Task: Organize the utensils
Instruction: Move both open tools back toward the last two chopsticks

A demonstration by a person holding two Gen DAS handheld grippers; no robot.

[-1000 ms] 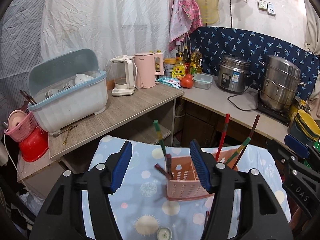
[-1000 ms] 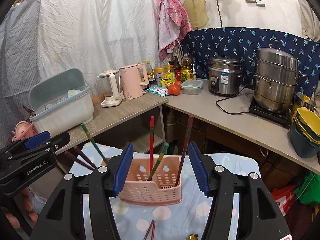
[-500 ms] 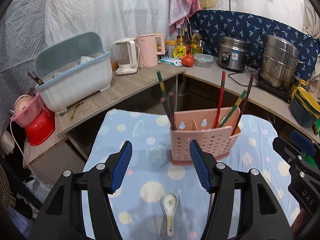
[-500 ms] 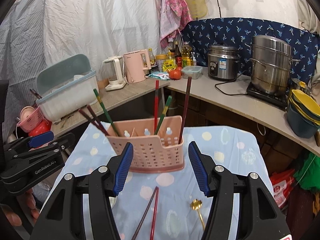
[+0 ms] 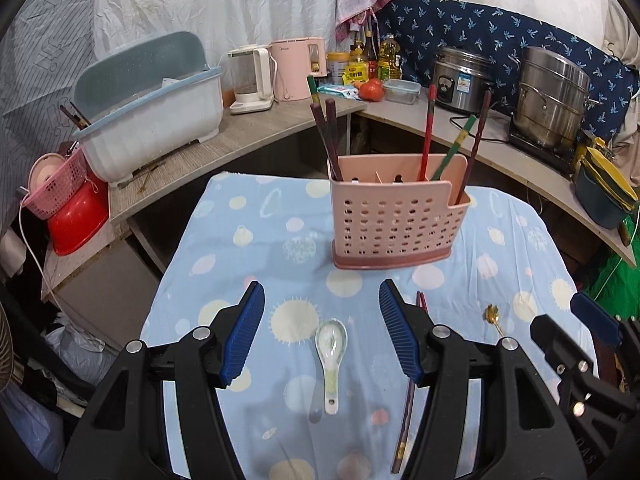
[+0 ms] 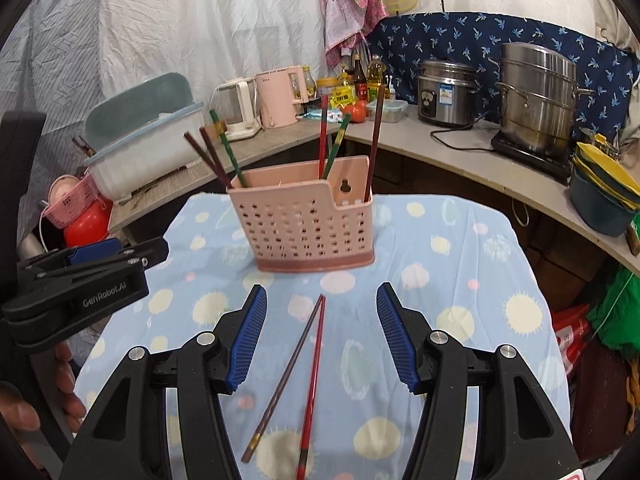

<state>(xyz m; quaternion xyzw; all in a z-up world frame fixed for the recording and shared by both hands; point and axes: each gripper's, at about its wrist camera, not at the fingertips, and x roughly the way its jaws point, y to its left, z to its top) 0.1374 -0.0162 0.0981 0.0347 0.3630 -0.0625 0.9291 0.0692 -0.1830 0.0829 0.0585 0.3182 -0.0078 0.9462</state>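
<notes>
Chopsticks (image 6: 298, 376) lie loose on the near cloth, right of a ceramic spoon (image 5: 331, 354); the pink caddy (image 5: 394, 220) stands beyond. Both hands have dropped closer: left gripper (image 5: 322, 336) over the spoon, right gripper (image 6: 322, 334) over the pair, jaws apart, empty, pickup seemingly next.

The left gripper (image 5: 322, 330) and the right gripper (image 6: 322, 330) both tilt downward above the near part of the table (image 5: 248, 240), side by side, each with its blue-padded jaws spread apart and nothing between them, while bare fingers (image 6: 66, 376) wrap the left gripper's handle.
</notes>
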